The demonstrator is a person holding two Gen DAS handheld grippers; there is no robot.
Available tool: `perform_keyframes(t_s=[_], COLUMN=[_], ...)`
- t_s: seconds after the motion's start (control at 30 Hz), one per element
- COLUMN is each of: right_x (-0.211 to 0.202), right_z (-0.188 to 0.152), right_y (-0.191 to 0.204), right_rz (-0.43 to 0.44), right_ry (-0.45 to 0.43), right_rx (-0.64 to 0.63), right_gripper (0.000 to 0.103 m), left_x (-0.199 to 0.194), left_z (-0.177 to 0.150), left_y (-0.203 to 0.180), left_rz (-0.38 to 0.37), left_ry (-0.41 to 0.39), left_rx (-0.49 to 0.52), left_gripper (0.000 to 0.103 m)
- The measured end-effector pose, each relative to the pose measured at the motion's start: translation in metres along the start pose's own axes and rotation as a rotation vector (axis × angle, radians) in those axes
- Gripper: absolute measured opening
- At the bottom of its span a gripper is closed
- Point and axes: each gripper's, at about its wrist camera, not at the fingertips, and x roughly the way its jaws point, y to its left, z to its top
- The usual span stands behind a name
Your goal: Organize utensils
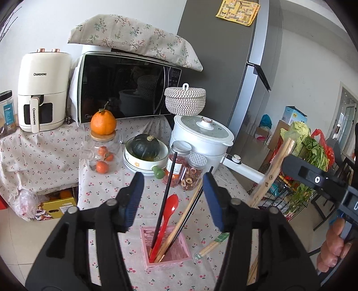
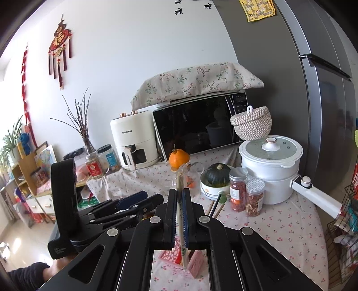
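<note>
I am holding the left gripper [image 1: 173, 197] jaws spread over the pink holder [image 1: 165, 248]; right gripper [image 2: 179, 212] jaws are pinching wooden chopsticks [image 2: 180, 181], risking tipping it.

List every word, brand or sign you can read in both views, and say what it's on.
"CHANGHONG": front of the cream plastic air fryer, above its drawer.
"CHANGHONG": again, vertically on the fryer's handle.
Microwave logo, yellow fridge notes, jar labels, red wall ornament, grey grip's print: too small or blurred.
</note>
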Motion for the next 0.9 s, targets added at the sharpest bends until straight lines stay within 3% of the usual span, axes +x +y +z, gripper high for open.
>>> perform_keyframes(t_s=[0.2, 0.27, 0.47, 0.67, 0.9], right_x=[0.007, 0.010, 0.022, 0.037, 0.058], right_z=[-0.001, -0.002, -0.005, -0.011, -0.023], right_y=[-0.005, -0.006, -0.008, -0.012, -0.011], right_rz=[-0.006, -0.008, -0.011, -0.008, -0.010], right_ry=[-0.003, -0.004, -0.021, -0.015, 0.041], right_rx=[0.020, 0.029, 0.052, 0.077, 0.075], right_gripper=[0.005, 0.005, 0.005, 0.005, 0.005], left_x=[-0.008, -0.008, -0.002, -0.004, -0.002], left_z=[-0.015, -0.023, -0.052, -0.066, -0.067], left_y=[0.006, 0.014, 0.035, 0.044, 0.049], left_rz=[0.051, 0.064, 0.069, 0.075, 0.077], left_ry=[0.130, 0.187, 0.359, 0.426, 0.446], left_rx=[0.013, -0.014, -0.062, -0.079, -0.106], left_gripper=[0.095, 0.100, 0.102, 0.102, 0.102])
